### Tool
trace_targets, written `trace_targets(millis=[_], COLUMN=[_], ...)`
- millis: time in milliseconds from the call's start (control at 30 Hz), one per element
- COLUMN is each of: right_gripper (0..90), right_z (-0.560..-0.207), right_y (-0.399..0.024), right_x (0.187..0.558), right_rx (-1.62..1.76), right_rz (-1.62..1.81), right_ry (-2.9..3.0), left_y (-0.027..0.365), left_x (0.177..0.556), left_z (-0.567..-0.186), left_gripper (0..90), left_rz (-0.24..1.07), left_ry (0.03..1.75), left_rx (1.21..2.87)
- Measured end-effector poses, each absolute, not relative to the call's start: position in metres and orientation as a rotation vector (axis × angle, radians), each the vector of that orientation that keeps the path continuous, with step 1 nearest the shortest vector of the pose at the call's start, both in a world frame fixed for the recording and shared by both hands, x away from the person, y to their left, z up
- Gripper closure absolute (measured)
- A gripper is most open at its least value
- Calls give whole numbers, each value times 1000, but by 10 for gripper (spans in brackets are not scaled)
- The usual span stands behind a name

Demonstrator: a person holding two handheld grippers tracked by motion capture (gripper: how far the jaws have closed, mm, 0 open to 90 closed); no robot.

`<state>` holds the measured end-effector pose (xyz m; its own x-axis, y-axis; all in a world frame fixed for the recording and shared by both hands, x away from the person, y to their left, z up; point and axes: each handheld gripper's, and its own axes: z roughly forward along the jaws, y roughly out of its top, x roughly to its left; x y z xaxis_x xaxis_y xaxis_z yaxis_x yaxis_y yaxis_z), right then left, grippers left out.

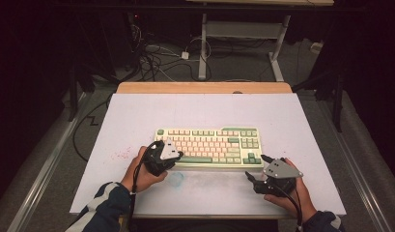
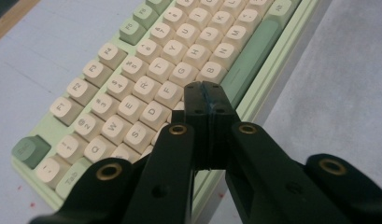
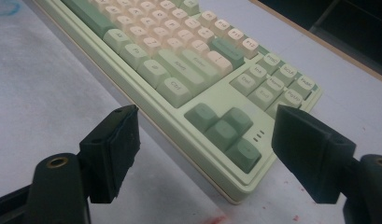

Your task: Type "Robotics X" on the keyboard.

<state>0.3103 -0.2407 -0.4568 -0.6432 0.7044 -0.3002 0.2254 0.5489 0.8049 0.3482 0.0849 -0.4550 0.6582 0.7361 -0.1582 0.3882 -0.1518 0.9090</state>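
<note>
A pale green keyboard (image 1: 209, 146) with cream and green keys lies in the middle of the white table. My left gripper (image 1: 177, 155) hovers over the keyboard's left front part, its jaws shut with nothing between them. In the left gripper view the closed tips (image 2: 206, 98) sit above the lower letter keys of the keyboard (image 2: 132, 93), near the green space bar (image 2: 251, 53). My right gripper (image 1: 256, 168) stands open just off the keyboard's front right corner. In the right gripper view its fingers (image 3: 115, 144) flank the arrow keys (image 3: 223, 130) of the keyboard (image 3: 188, 79), apart from it.
The white table top (image 1: 137, 116) has a wooden strip (image 1: 204, 87) along its far edge. Faint red specks (image 1: 120, 154) and a bluish smudge (image 1: 176, 179) mark the surface near the front. Cables (image 1: 156, 58) and desk legs (image 1: 203, 48) lie on the floor beyond.
</note>
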Motion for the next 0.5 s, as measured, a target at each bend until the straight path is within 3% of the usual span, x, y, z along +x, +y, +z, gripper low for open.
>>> trace_targets(millis=[500], right_gripper=[241], right_z=[-457], right_y=[-240], right_x=[310], right_rx=[738], right_rz=[1002], right_ry=[2178], left_y=[60], left_x=[356], left_z=[-468], left_gripper=[875], left_rz=[394], left_ry=[871], left_rx=[1838])
